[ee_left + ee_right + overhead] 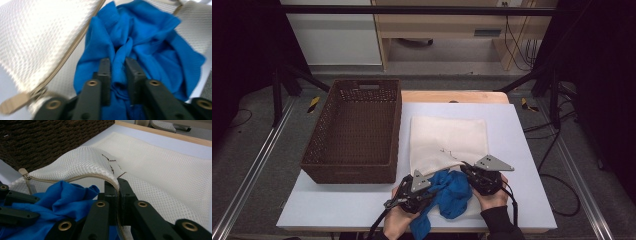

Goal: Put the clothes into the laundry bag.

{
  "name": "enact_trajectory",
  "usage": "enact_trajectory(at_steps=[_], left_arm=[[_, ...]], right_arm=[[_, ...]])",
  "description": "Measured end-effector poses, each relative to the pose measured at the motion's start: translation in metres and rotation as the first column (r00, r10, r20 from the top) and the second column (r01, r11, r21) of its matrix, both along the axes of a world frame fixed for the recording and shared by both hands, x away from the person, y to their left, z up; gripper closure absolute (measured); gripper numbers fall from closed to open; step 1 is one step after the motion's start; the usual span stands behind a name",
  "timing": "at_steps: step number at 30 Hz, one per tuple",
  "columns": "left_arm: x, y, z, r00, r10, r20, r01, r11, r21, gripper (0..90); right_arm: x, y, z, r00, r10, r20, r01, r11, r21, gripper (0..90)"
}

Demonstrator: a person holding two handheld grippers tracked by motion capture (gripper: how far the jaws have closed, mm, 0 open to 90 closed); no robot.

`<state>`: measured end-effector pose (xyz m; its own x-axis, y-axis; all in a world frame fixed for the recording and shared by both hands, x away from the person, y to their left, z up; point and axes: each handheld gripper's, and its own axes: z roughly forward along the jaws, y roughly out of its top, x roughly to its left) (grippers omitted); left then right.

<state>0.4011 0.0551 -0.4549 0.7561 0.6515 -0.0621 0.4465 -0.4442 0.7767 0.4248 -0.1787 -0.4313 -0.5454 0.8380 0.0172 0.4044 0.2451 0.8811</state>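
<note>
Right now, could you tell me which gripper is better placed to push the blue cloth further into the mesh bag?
Left, probably. The left gripper is shut on the blue cloth at the bag's mouth, while the right gripper pinches the mesh bag by its zipper edge, lifting it open, and should keep holding.

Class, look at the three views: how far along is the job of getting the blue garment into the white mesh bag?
Done: the white mesh bag lies flat with its zip open. In hand: the right gripper is clamped on the upper zipped edge, lifting the mouth, while the left gripper pinches a fold of the blue garment at the opening. Left: most of the garment lies outside; zipping is not yet done.
</note>
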Motion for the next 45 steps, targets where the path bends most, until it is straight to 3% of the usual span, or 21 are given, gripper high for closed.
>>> enact_trajectory(at_steps=[6, 10, 15, 16, 21, 24, 27, 30, 33, 34, 38, 42, 45], left_arm=[[0.001, -0.021, 0.010, 0.9988, -0.036, 0.033, 0.036, 0.9993, -0.012, 79.8], [0.020, -0.045, 0.005, 0.9976, -0.019, 0.067, 0.017, 0.9996, 0.024, 79.9], [0.042, -0.048, -0.007, 0.9986, 0.019, 0.049, -0.021, 0.9994, 0.029, 77.9], [0.042, -0.048, -0.007, 0.9986, 0.019, 0.049, -0.021, 0.9994, 0.029, 75.2], [0.026, -0.037, 0.003, 0.9978, 0.003, 0.066, 0.000, 0.9991, -0.043, 44.2], [0.013, -0.034, 0.012, 0.9967, -0.020, 0.078, 0.024, 0.9987, -0.046, 31.4], [0.003, -0.030, 0.010, 0.9964, -0.031, 0.079, 0.033, 0.9990, -0.030, 25.5], [0.002, -0.026, -0.003, 0.9986, -0.013, 0.051, 0.014, 0.9998, -0.014, 24.5], [0.008, -0.029, -0.018, 0.9996, 0.005, -0.028, -0.005, 0.9999, -0.016, 24.5], [0.008, -0.031, -0.020, 0.9994, 0.012, -0.031, -0.012, 0.9999, -0.005, 25.1], [0.007, -0.038, -0.019, 0.9985, 0.052, 0.017, -0.053, 0.9970, 0.056, 45.4], [0.011, -0.038, -0.017, 0.9970, 0.074, 0.024, -0.075, 0.9962, 0.045, 69.6], [0.014, -0.040, -0.011, 0.9950, 0.084, 0.053, -0.086, 0.9957, 0.034, 74.4]], right_arm=[[0.000, 0.002, 0.001, 1.0000, 0.002, 0.003, -0.002, 1.000, -0.001, 87.0], [-0.001, 0.001, 0.002, 1.0000, 0.001, 0.010, -0.001, 1.000, 0.004, 87.0], [-0.001, 0.000, 0.002, 1.0000, 0.002, 0.009, -0.002, 1.000, 0.007, 87.0], [-0.001, 0.000, 0.002, 1.0000, 0.003, 0.008, -0.003, 1.000, 0.006, 87.0], [-0.001, 0.000, 0.001, 1.0000, 0.002, 0.004, -0.002, 1.000, 0.008, 86.9], [-0.001, -0.001, 0.002, 0.9999, -0.001, 0.011, 0.001, 1.000, 0.008, 86.9], [-0.001, -0.002, 0.002, 1.0000, -0.005, 0.008, 0.005, 1.000, 0.010, 86.9], [-0.001, -0.002, 0.002, 1.0000, -0.004, 0.008, 0.004, 1.000, 0.007, 86.9], [-0.001, 0.000, 0.001, 1.0000, 0.000, 0.005, 0.000, 1.000, 0.005, 86.9], [-0.001, 0.000, 0.001, 1.0000, -0.001, 0.003, 0.001, 1.000, 0.002, 86.9], [-0.001, 0.000, 0.001, 1.0000, -0.001, 0.002, 0.001, 1.000, 0.002, 86.9], [-0.001, 0.000, 0.001, 1.0000, 0.002, 0.004, -0.002, 1.000, 0.000, 86.9], [-0.001, 0.001, 0.001, 1.0000, 0.001, 0.008, -0.001, 1.000, 0.004, 87.0]])
